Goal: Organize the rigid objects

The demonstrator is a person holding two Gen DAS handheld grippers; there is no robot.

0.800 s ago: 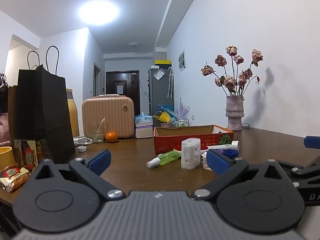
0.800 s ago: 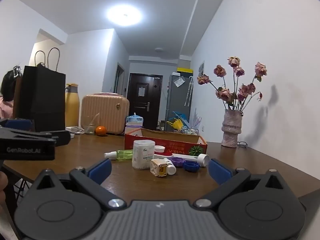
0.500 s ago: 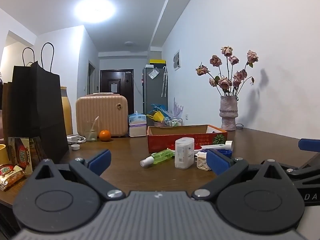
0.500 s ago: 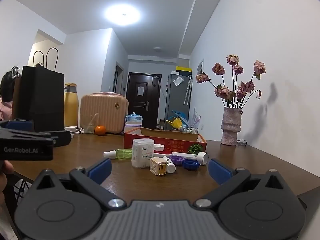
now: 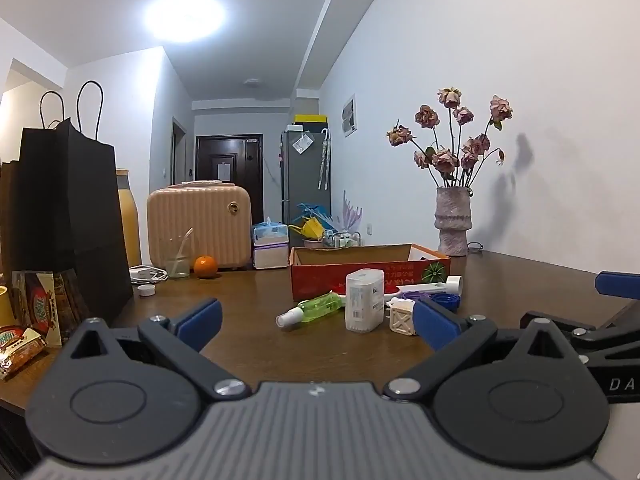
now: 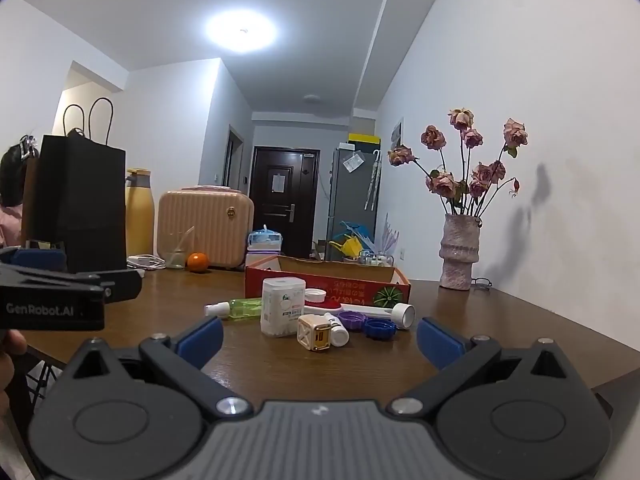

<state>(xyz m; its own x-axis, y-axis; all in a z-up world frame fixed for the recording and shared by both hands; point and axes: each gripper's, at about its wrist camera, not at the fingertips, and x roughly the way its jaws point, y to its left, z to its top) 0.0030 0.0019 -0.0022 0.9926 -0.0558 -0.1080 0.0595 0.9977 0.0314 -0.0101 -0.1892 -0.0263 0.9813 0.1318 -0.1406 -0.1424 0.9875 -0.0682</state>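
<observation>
free: bare table (image 6: 280, 364) ahead | blocked: red box (image 6: 328, 284) behind clutter

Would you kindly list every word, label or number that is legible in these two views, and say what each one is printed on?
"GenRobot.AI": white lettering on the side of the left tongs, in the right wrist view.
"DA": cut-off white letters on the right tongs, in the left wrist view.
Red box: yellow print, upside down, too small to read.
White container: label too blurred.
Snack packet: lettering unreadable.
</observation>
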